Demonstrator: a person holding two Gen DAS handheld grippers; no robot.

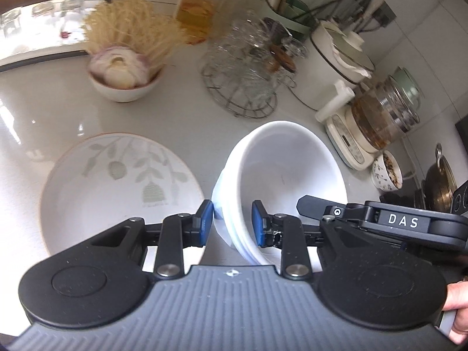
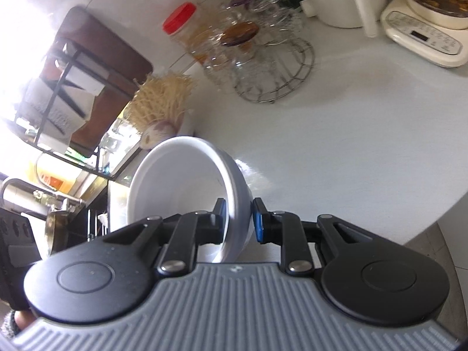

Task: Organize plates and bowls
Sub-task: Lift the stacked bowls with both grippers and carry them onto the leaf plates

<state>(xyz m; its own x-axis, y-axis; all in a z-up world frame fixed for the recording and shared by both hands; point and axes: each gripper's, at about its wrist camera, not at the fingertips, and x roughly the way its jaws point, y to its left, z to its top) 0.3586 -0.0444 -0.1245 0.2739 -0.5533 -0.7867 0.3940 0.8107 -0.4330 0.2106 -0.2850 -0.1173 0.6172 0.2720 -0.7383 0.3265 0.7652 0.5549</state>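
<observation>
In the left wrist view a white bowl (image 1: 288,172) is tilted, its near rim between the blue pads of my left gripper (image 1: 231,223), which grips it; it looks like a nested stack. To its left a white plate with a leaf pattern (image 1: 117,187) lies flat on the counter. The right gripper's black body (image 1: 403,222) reaches in from the right, its tip at the bowl's rim. In the right wrist view my right gripper (image 2: 238,222) is shut on the wall of a white bowl (image 2: 181,181), held tilted above the counter.
At the back stand a small bowl with garlic and dry noodles (image 1: 125,70), a red-lidded jar (image 1: 199,8), a wire rack of glasses (image 1: 248,67), a white pot (image 1: 336,67), a glass kettle on its base (image 1: 377,122) and a patterned cup (image 1: 386,174). The counter edge (image 2: 433,222) is at the right.
</observation>
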